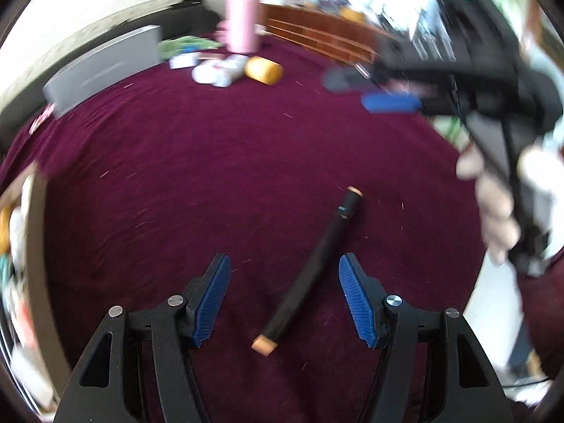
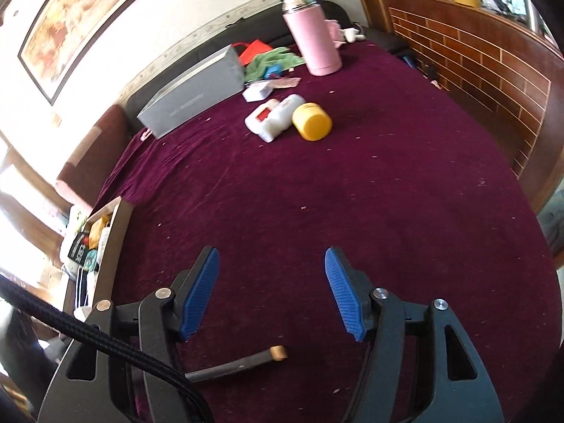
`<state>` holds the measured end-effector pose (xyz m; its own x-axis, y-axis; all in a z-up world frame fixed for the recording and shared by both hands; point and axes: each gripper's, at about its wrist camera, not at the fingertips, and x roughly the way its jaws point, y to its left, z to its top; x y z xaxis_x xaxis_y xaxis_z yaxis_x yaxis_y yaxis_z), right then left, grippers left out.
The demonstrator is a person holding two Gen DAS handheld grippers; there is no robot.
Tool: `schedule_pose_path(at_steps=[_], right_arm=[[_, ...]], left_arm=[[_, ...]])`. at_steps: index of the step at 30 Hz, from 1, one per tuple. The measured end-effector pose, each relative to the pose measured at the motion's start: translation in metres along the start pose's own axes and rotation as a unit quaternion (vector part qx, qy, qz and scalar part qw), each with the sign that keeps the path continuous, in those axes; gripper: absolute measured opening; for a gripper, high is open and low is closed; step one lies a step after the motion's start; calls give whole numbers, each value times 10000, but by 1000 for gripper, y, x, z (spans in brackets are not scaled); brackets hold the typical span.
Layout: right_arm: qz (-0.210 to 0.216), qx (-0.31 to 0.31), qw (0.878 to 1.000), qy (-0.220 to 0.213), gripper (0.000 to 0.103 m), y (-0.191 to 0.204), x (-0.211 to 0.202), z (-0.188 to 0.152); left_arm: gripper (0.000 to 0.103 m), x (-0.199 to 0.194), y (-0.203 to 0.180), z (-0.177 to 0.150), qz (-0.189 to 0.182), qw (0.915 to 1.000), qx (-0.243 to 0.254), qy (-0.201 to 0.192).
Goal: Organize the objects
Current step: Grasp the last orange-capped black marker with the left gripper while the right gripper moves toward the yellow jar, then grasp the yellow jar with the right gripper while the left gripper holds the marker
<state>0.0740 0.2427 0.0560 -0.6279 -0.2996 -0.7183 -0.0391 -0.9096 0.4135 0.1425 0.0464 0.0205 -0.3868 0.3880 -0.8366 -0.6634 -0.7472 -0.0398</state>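
Note:
A slim black stick with tan end caps (image 1: 310,271) lies on the maroon bedspread (image 1: 211,183). My left gripper (image 1: 283,282) is open just above it, and the stick's near part lies between the spread fingers. My right gripper (image 2: 271,282) is open and empty over bare cloth; the stick (image 2: 239,361) shows below and behind its fingers. In the left wrist view the right gripper (image 1: 387,100) is blurred at the upper right, held by a hand. A yellow jar (image 2: 312,121), white bottles (image 2: 273,116), a pink flask (image 2: 312,35) and a grey box (image 2: 192,93) sit at the far end.
An open cardboard box (image 2: 118,232) with several items stands at the bed's left edge. A green cloth (image 2: 271,60) and small packets lie by the flask. A wooden headboard (image 2: 476,67) runs along the right. A black cable (image 2: 88,335) crosses the lower left.

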Motion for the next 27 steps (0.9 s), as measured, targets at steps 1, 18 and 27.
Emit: schedule_pose_path(at_steps=[1,18,27], right_arm=[[3,20,10000,5,63,-2,0,1],[-146,227,9996,76,65,-22,48,55],[-903,12,9959,72,65,-23,98,106]], left_arm=[[58,9,-7,2,142,9997,175,78],[12,16,54,10,284,9954,-905,153],[21,23,61,8,195,9937,-1062,-298]])
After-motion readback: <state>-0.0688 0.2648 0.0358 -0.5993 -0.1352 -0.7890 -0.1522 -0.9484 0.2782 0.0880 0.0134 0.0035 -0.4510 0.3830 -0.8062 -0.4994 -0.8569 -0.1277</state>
